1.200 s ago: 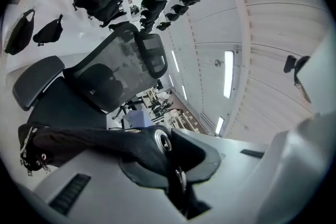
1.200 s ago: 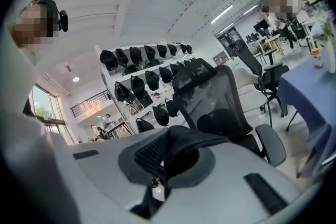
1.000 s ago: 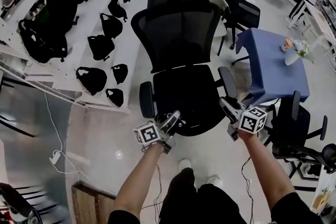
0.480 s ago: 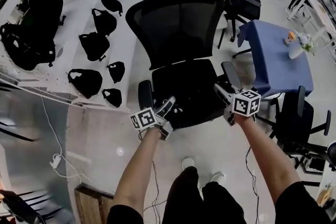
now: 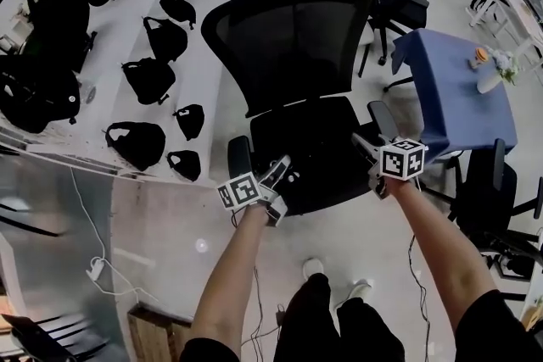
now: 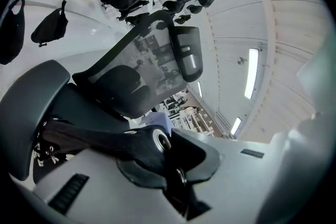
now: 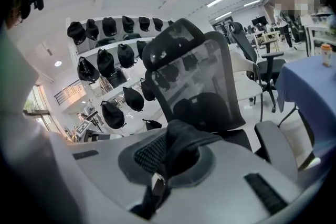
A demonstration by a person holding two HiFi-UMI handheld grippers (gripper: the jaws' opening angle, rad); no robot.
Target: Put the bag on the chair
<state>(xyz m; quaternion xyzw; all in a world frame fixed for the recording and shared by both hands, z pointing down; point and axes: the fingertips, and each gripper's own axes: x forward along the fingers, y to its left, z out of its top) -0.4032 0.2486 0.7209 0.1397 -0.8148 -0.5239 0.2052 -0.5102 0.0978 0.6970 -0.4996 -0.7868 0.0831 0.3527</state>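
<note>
Both grippers were clamped on the bag.

Left gripper: jaws nearly together, pinching a black strap. A metal eyelet sat right at the pads. In the left gripper view the strap ran off to the frame's left, toward the seat.

Right gripper: jaws closed on a bunched fold of the bag's black fabric, with a mesh-textured patch just beside the fold.

Bag location: held between the two grippers at the front of the chair, over the front edge of the seat. In the head view it was black on black. I couldn't separate the bag from the cushion, or tell whether it rested on the seat or hung just above it.

Left gripper sat at the seat's front corner, just beside the armrest on that side. Right gripper sat close to the other armrest. Both pointed toward the mesh backrest, marker cubes facing up at the head camera.

Surroundings:
- White tiered shelving ran along the view's left and carried many other black bags.
- A blue table stood to the chair's right with a few small items on it.
- Another office chair stood behind.
- The person's dark trousers and light shoes showed on the floor below the grippers.
</note>
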